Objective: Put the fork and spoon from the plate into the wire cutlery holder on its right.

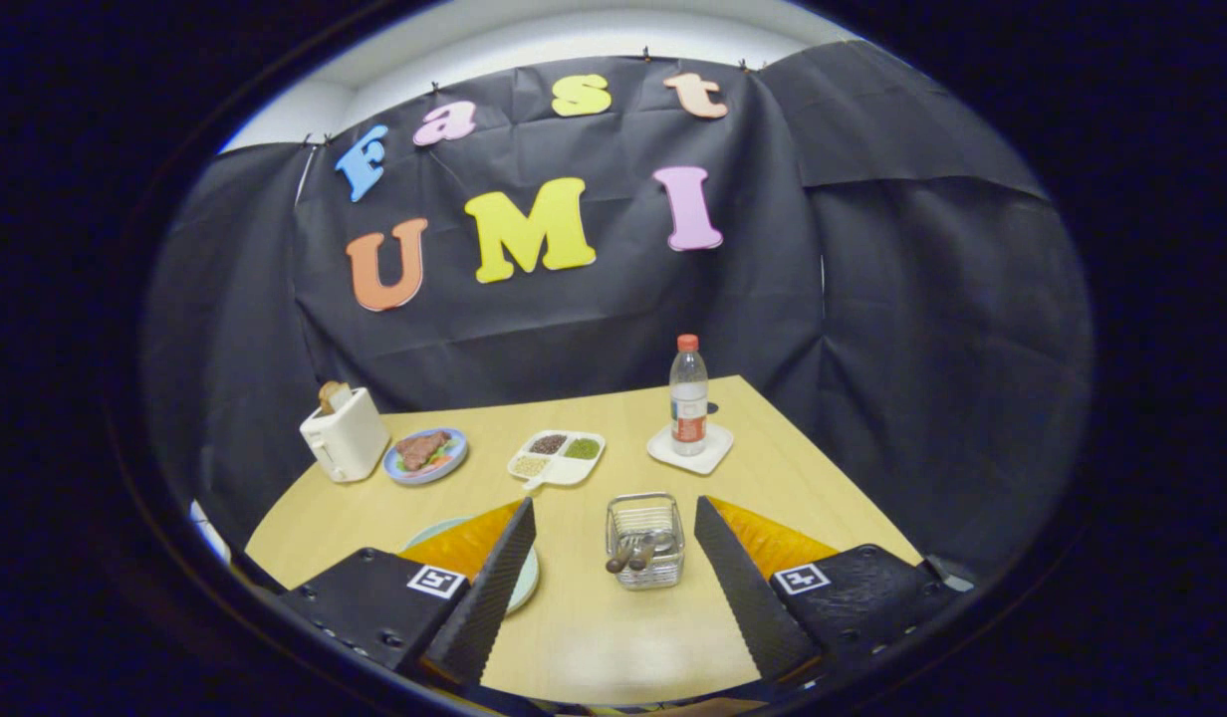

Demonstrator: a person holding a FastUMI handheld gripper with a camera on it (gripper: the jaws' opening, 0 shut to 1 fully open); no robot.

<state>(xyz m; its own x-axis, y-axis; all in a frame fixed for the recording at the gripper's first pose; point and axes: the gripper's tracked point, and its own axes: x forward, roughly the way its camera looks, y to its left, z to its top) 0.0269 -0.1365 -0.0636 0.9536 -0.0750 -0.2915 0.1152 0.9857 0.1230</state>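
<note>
Two utensils, a fork and spoon (633,551), lie in one holder (644,540) at lower centre, between the fingers of the released, wide-spread gripper (613,523).

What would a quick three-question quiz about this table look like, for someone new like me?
1. True or false: the gripper has its fingers spread apart with nothing held between them.
2. Where do the utensil handles lie? A) on the pale plate B) in the wire cutlery holder C) beside the toaster
3. What stands on the white coaster at the far side of the table?

Key
1. True: the fingers are wide open, and the wire cutlery holder sits on the table between and just ahead of them.
2. B; the pale plate is partly hidden by a finger.
3. A water bottle with a red cap.
</note>
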